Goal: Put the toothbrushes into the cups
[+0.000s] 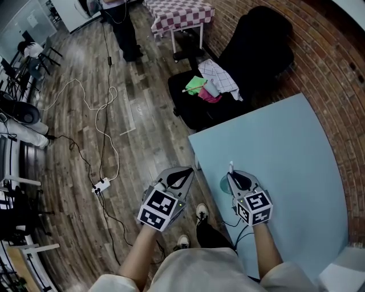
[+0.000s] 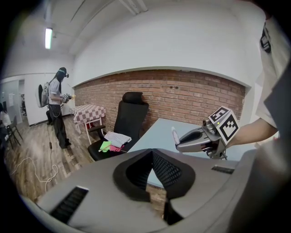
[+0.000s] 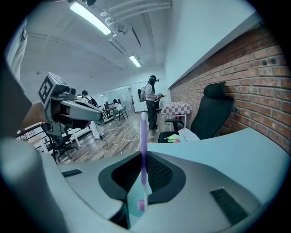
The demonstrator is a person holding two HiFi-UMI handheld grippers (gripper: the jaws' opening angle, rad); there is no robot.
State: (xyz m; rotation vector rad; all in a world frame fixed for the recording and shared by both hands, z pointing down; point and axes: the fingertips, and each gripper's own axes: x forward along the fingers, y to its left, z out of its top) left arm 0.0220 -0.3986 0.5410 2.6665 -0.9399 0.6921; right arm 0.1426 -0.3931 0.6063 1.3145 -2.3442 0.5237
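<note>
My right gripper (image 1: pixel 232 175) is shut on a purple toothbrush (image 3: pixel 143 150), which stands upright between the pads with its white end (image 1: pixel 231 166) pointing up. It hovers at the near left edge of the light blue table (image 1: pixel 285 154), right over a teal cup (image 1: pixel 224 185) that the gripper mostly hides. A teal shape (image 3: pixel 133 202) shows under the brush's lower end in the right gripper view. My left gripper (image 1: pixel 185 171) hangs beside the table over the wooden floor, jaws together with nothing in them. The left gripper view shows the right gripper (image 2: pixel 178 144) and the brush tip (image 2: pixel 175 135).
A black office chair (image 1: pixel 251 63) with folded cloths (image 1: pixel 214 82) on its seat stands beyond the table's far corner, against the brick wall (image 1: pixel 336 63). A white cable and power strip (image 1: pixel 102 185) lie on the floor at left. A person (image 1: pixel 122 28) stands by a checkered table (image 1: pixel 179 14).
</note>
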